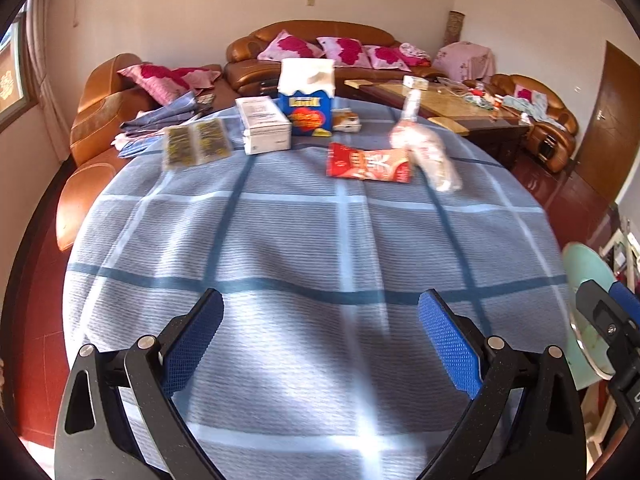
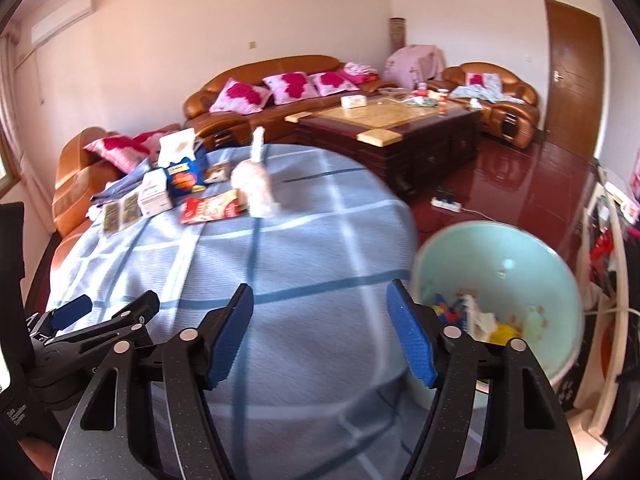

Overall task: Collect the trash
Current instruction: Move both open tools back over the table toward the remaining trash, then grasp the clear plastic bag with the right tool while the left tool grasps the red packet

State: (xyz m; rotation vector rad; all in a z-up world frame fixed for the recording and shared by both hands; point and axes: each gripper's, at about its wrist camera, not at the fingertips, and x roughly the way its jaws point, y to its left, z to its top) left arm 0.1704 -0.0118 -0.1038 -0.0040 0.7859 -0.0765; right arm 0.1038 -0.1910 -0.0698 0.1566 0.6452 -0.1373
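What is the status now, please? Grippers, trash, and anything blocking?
Left gripper, right gripper: open, empty. Red wrapper, clear bag on table. Bin at table edge. Path clear.

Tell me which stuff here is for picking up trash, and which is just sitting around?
For the job:
red wrapper
clear plastic bag
dark packets
white box
blue carton
mint bin, already holding scraps

Just lying about:
brown sofa
pink cushions
coffee table
power strip
door
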